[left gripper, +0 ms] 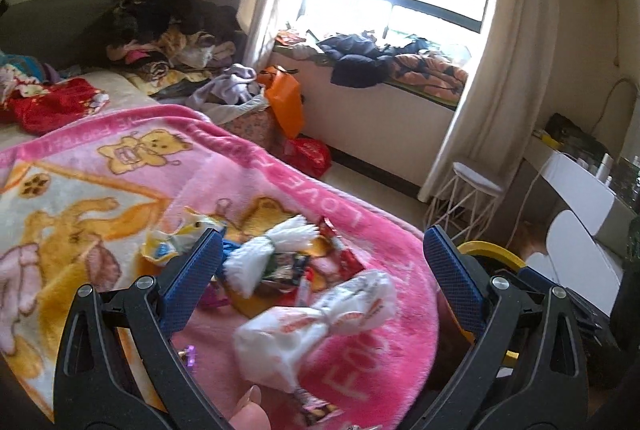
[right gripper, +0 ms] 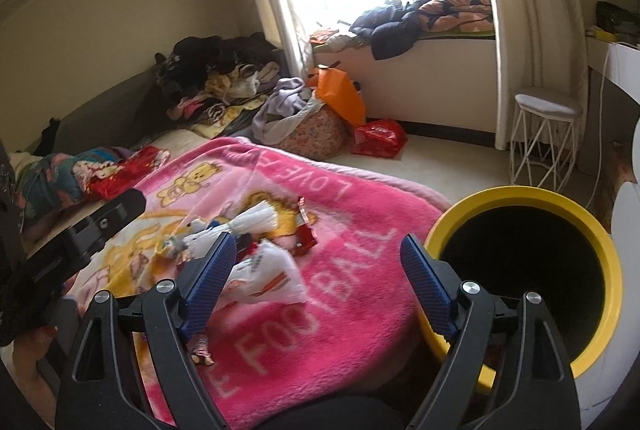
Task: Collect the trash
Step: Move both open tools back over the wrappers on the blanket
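Right wrist view: the right claw (right gripper: pixel 316 258) gapes wide, empty, above the white bag (right gripper: pixel 266 276) among wrappers on the pink blanket (right gripper: pixel 352 290); left claw (left gripper: pixel 322 258) equally open, empty. Plush folds could snag; a loose pinch might miss the yellow bin (right gripper: pixel 600 266).

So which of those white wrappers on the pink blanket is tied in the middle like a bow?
The fringed white wrapper, farther up the blanket; the nearer white bag carries orange print.

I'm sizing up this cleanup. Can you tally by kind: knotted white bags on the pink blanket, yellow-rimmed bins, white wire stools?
Knotted white bags: 2
Yellow-rimmed bin: 1
White wire stool: 1
Total: 4
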A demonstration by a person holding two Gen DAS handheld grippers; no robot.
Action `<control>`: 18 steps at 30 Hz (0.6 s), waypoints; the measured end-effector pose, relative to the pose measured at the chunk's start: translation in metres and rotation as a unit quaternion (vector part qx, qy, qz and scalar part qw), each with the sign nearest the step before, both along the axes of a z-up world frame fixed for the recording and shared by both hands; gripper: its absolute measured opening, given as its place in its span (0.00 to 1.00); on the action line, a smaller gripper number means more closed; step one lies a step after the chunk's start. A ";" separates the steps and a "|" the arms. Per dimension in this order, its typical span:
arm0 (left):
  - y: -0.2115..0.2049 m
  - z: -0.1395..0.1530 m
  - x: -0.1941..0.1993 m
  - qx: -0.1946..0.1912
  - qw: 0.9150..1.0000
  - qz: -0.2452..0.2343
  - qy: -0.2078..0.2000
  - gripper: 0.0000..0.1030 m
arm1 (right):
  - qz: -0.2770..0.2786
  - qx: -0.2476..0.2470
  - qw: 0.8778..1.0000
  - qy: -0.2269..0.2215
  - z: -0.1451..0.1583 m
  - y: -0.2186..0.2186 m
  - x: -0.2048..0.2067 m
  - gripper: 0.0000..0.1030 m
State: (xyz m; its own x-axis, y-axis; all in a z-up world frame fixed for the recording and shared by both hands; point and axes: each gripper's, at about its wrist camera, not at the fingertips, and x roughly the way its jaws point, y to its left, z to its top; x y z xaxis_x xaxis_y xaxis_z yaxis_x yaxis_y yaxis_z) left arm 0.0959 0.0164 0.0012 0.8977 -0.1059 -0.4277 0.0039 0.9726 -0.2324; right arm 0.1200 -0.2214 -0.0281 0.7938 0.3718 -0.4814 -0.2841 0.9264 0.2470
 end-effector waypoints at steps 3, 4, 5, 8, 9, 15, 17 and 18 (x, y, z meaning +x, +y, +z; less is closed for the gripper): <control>0.015 -0.004 -0.002 -0.001 1.000 0.016 0.006 0.90 | 0.013 -0.007 1.000 -0.001 0.000 0.014 -0.002 0.81; 0.018 -0.004 -0.002 -0.002 1.000 0.019 0.007 0.90 | 0.016 -0.009 1.000 -0.001 -0.001 0.017 -0.002 0.82; 0.022 -0.006 -0.002 -0.002 1.000 0.023 0.009 0.90 | 0.018 -0.011 1.000 -0.001 -0.001 0.021 -0.003 0.82; 0.033 -0.009 -0.005 0.003 0.999 0.034 0.013 0.90 | 0.022 -0.015 1.000 0.002 -0.002 0.030 -0.001 0.83; 0.037 -0.010 -0.007 0.005 0.999 0.037 0.014 0.90 | 0.022 -0.016 1.000 0.003 -0.002 0.032 0.000 0.83; 0.056 -0.017 -0.012 0.008 0.998 0.054 0.026 0.90 | 0.019 -0.019 1.000 0.013 -0.007 0.042 0.013 0.83; 0.062 -0.019 -0.012 0.006 0.998 0.059 0.031 0.90 | 0.022 -0.025 0.999 0.019 -0.010 0.047 0.019 0.83; 0.065 -0.021 -0.014 0.007 0.998 0.061 0.032 0.90 | 0.023 -0.030 0.999 0.023 -0.012 0.050 0.023 0.83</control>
